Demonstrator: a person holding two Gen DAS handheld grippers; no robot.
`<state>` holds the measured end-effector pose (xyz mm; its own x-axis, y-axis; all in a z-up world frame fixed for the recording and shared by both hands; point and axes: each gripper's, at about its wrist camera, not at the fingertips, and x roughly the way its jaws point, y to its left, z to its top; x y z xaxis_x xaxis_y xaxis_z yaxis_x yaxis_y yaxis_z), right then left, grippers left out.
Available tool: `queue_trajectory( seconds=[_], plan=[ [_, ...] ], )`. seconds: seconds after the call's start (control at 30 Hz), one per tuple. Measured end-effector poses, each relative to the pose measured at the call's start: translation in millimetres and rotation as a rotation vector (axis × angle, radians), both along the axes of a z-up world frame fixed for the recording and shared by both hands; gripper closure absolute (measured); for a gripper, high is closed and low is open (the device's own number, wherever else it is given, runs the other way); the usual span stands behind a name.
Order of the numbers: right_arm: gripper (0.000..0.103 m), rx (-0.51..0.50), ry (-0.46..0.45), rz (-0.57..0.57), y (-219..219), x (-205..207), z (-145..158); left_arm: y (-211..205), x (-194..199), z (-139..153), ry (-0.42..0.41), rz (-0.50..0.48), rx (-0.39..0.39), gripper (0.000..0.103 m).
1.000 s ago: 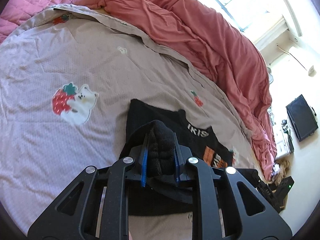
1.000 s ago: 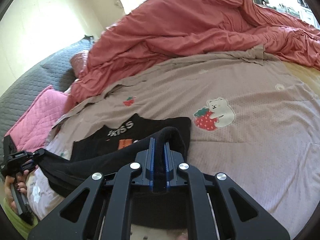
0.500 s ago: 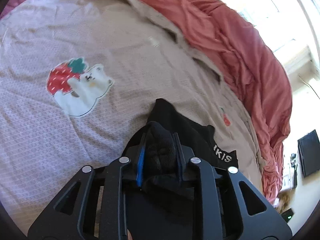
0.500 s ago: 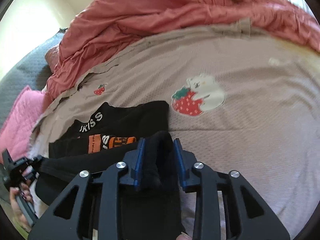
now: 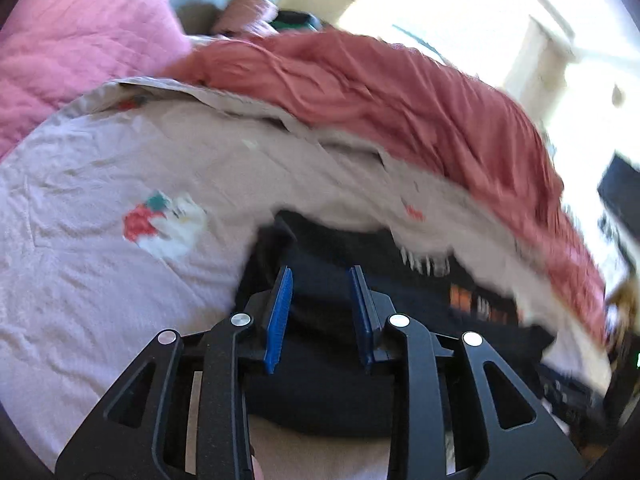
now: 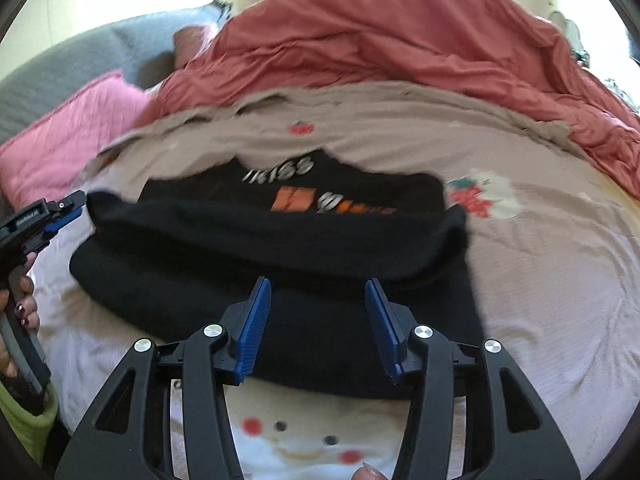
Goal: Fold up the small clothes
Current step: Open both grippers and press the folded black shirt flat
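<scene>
A black sweater (image 6: 276, 248) lies folded across the beige bedsheet (image 6: 560, 288), its lower half doubled up over the chest so that only the top of the white lettering and the orange print (image 6: 294, 200) shows above the fold. My right gripper (image 6: 318, 322) hangs just over the near edge of the sweater, its blue pads well apart and opening, nothing pressed between them. My left gripper (image 5: 322, 312) is opening too — its pads stand a narrower gap apart, with dark cloth behind and below them, none of it pinched as far as the blurred left view lets me see.

The right wrist camera gives the whole garment at once: the rolled fold running side to side, the left gripper's tip (image 6: 66, 210) at the sweater's left corner, my hand (image 6: 22, 304) with dark-painted nails around its handle, a lime-green sleeve (image 6: 24, 412) below. It also catches a printed cartoon face (image 6: 300, 444) on the sheet right under my right gripper.

The left wrist camera, smeared by motion, shows only the sweater's end and a sliver of the print — but it alone takes in the bright window (image 5: 500, 12) and a dark screen (image 5: 620, 196) beyond the bed. Both views show the rumpled red duvet (image 6: 400, 36), the pink quilted pillow (image 5: 72, 52) and the strawberry-and-bear patch (image 6: 484, 198) beside the sweater.
</scene>
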<state>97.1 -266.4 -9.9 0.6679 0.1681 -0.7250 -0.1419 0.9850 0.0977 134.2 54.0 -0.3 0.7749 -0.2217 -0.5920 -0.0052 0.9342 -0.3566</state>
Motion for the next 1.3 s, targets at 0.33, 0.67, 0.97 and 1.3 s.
queue_trajectory(
  seconds=[0.33,0.67,0.97,1.3],
  plan=[
    [0.055,-0.099,0.054,-0.014,15,29,-34,-45,16,-38,0.147,-0.165,0.15,0.082],
    [0.055,-0.135,0.028,-0.017,21,78,-28,-44,29,-37,0.06,-0.158,0.167,0.055],
    [0.055,-0.128,-0.007,-0.103,6,112,-17,-19,29,-33,0.026,-0.073,0.104,0.044],
    [0.044,-0.102,-0.037,-0.18,-43,94,8,5,43,-22,0.048,0.091,0.138,0.031]
  ],
)
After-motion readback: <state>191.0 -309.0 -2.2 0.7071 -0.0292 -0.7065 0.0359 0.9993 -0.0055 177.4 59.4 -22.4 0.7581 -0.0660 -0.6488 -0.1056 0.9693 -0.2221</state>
